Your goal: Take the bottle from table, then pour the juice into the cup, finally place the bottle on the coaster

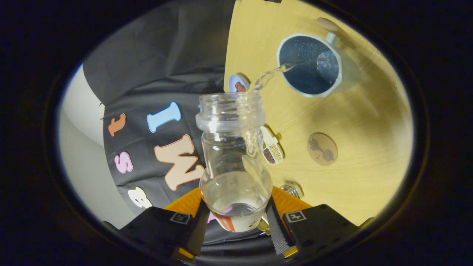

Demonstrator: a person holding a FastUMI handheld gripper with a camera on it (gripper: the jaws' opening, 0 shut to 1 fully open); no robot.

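Clear bottle (234, 155), pinched in the tongs (236, 221), points its mouth toward the cup (314, 66); the coaster (322, 149) lies nearer.

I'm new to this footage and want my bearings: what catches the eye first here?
A clear bottle held between the gripper's fingers, tipped so a thin stream arcs from its mouth into the cup beyond. On the wooden table beside the bottle lies a round coaster, nothing on it.
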